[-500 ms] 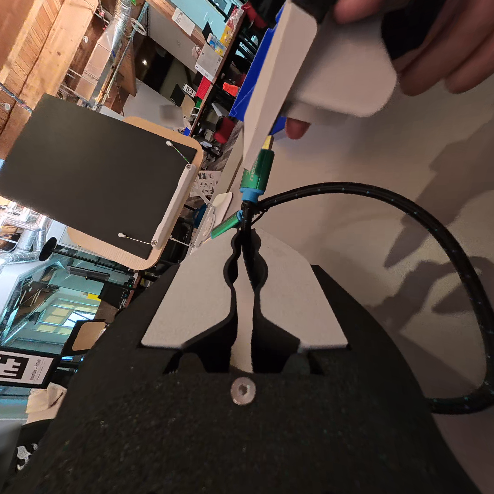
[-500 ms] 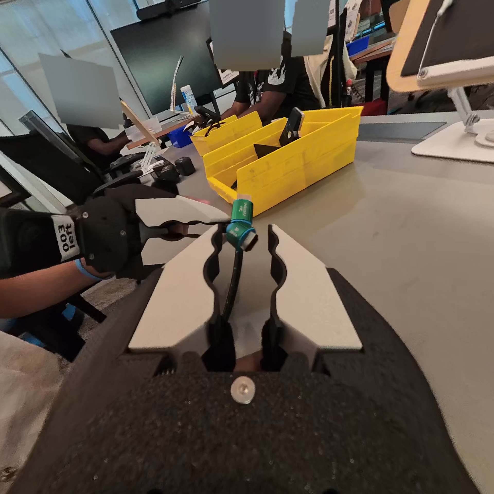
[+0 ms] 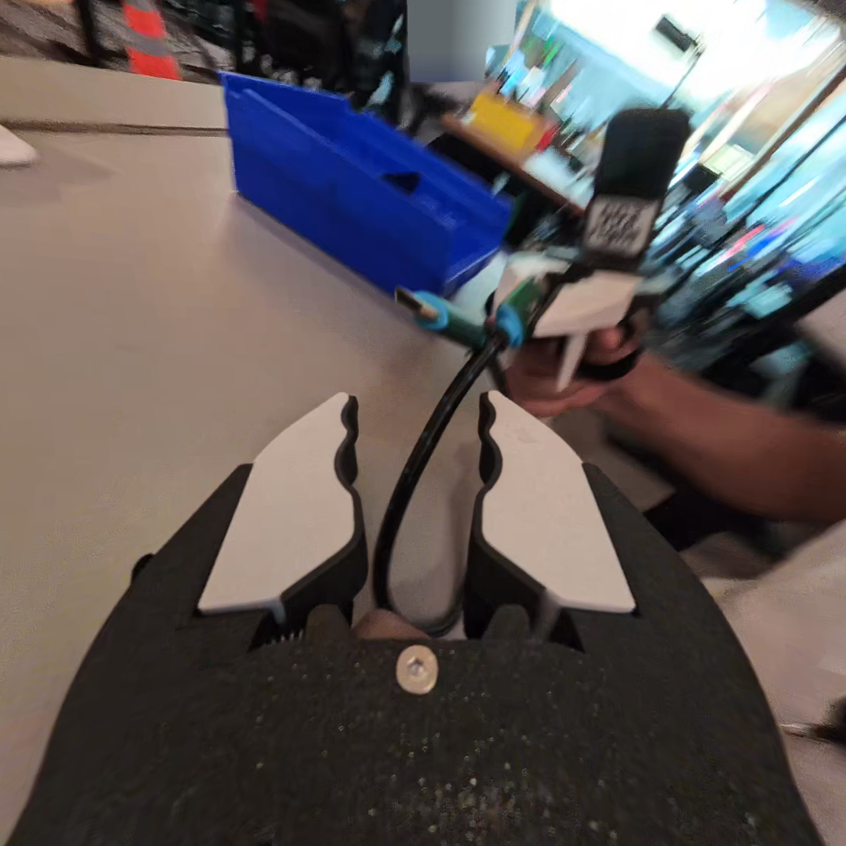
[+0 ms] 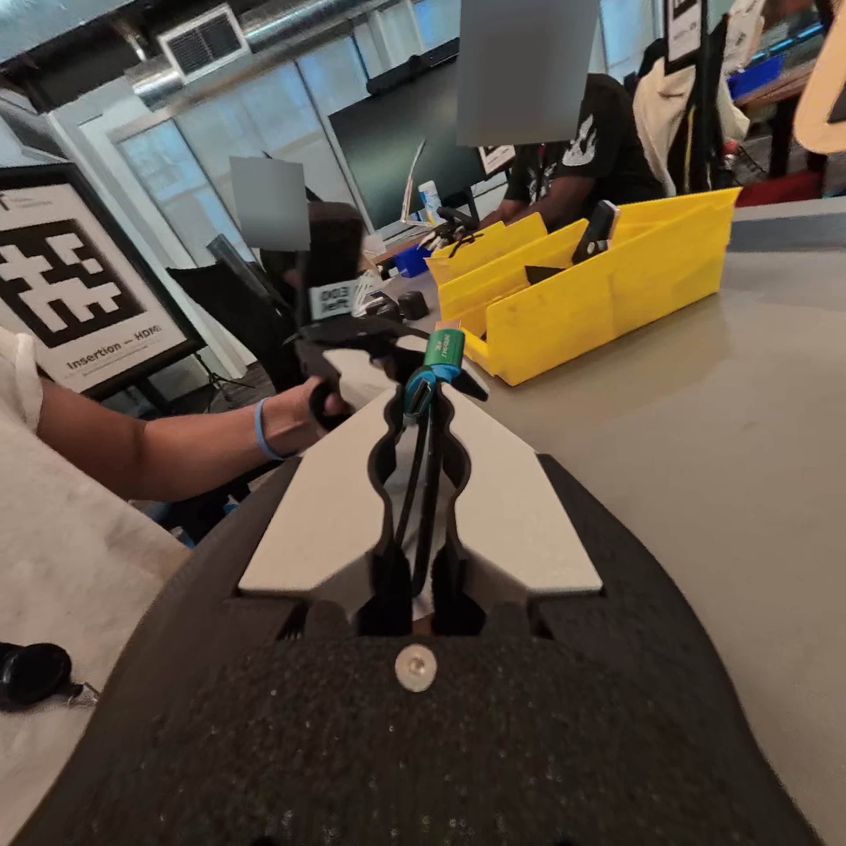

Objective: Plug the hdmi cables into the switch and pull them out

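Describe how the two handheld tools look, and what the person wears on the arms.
The left tool and right tool match: a grainy black body, one silver screw, and two pale grey fingers edged with wavy black pads. Each black handle bears a white label with dark markings. The person wears a blue wristband and a short pale sleeve.

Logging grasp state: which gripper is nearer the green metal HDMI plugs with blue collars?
Right. The right gripper is shut on the black braided cable, with the green metal HDMI plugs just past its tip. The left gripper is open and farther back, the cable running through its gap.
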The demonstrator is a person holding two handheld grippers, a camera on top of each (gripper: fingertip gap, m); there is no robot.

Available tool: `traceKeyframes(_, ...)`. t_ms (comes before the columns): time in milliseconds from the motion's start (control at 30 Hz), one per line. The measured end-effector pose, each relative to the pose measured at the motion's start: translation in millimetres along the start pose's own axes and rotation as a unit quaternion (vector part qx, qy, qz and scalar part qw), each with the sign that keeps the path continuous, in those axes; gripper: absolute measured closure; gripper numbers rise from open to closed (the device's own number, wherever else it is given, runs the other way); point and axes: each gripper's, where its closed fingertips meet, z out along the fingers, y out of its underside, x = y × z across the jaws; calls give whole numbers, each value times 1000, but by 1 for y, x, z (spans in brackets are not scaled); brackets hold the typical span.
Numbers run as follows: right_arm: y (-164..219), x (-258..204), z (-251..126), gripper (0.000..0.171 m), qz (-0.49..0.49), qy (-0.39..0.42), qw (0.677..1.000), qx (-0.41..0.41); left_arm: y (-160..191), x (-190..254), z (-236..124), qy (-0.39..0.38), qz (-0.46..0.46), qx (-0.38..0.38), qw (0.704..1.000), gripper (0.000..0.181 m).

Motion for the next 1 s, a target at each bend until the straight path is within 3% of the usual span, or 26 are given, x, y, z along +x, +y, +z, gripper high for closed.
traceKeyframes(67, 4, 1, 2, 159, -40, 16, 999, -17, -14, 10, -7, 80, -87, 40, 992, 136)
traceKeyframes(133, 9, -3, 4, 158, -84, 18, 996, -32, -21, 11, -11, 109, -127, 57, 984, 143)
traceKeyframes(367, 4, -27, 12, 158, -198, 24, 979, -42, -28, 21, -16, 135, -131, 62, 980, 164)
traceKeyframes(467, -5, -24, 8, 160, -224, 50, 972, -41, -48, 23, -30, 155, -133, 105, 973, 170)
traceKeyframes(533, -11, -16, 3, 161, -227, 67, 971, -36, -54, 21, -35, 139, -102, 117, 978, 170)
traceKeyframes(667, -15, 2, -16, 161, -188, 79, 979, -22, -62, -2, -57, 138, -122, 161, 970, 170)
traceKeyframes(1000, -4, 32, -43, 161, -131, 86, 987, -37, -64, -67, -99, 24, -109, 168, 979, 169)
